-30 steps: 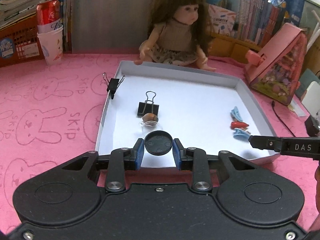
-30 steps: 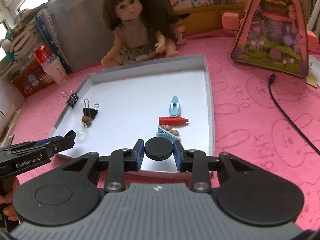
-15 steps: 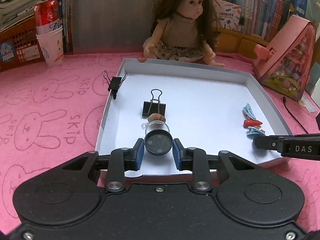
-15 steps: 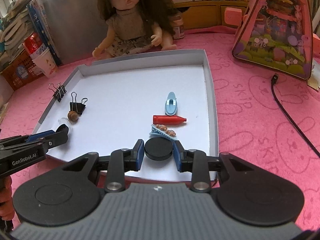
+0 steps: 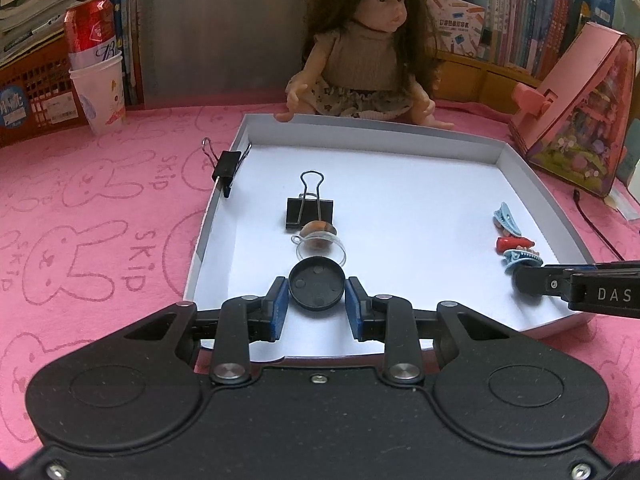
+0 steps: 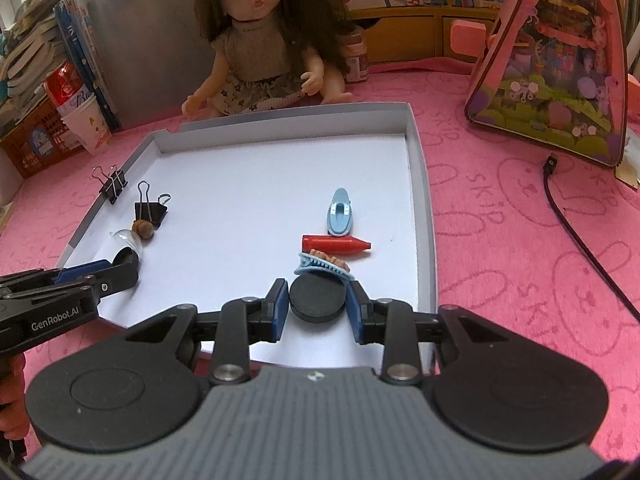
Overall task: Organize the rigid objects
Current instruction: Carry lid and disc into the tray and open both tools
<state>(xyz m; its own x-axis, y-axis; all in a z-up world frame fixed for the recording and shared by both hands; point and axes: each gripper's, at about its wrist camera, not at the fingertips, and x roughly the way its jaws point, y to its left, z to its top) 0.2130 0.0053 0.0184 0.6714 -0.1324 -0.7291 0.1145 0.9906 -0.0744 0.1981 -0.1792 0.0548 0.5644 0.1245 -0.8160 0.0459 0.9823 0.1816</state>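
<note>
Left-wrist view: I hold a black round cap (image 5: pixel 317 290), hollow side up with small studs showing, between the blue pads of my left tongs (image 5: pixel 316 300). The pads sit at or very near its rim; I judge the jaws clenched on it, though a thin gap cannot be ruled out. The cap hangs low over the near left part of the white tray (image 5: pixel 400 148). Straight ahead of it, touching or nearly so, lies a clear glass bulb (image 5: pixel 320 246) with a brown nut (image 5: pixel 318 227) at its far side, and beyond these a black binder clip (image 5: pixel 309 212) with its wire handles pointing away from me. A second binder clip (image 5: pixel 227 166) is pinched onto the tray's left wall.

Right-wrist view: my right tongs (image 6: pixel 318 304) grip a solid black disc (image 6: pixel 317 298) in the same way, low over the near right part of the tray. Just ahead of it lies a blue toothed hair clip (image 6: pixel 322 266), then a red crayon (image 6: pixel 336 245) lying crosswise, then a light-blue hair clip (image 6: pixel 340 212) with its long axis pointing away from me.

Governing relation: each disc lies at the near end of its own column, left arm nearer the office items, right arm nearer the clips. I judge that each piece need only be set down where it hangs. Behind the tray sits a doll (image 6: pixel 260 48) on the pink cloth (image 6: pixel 520 240).
</note>
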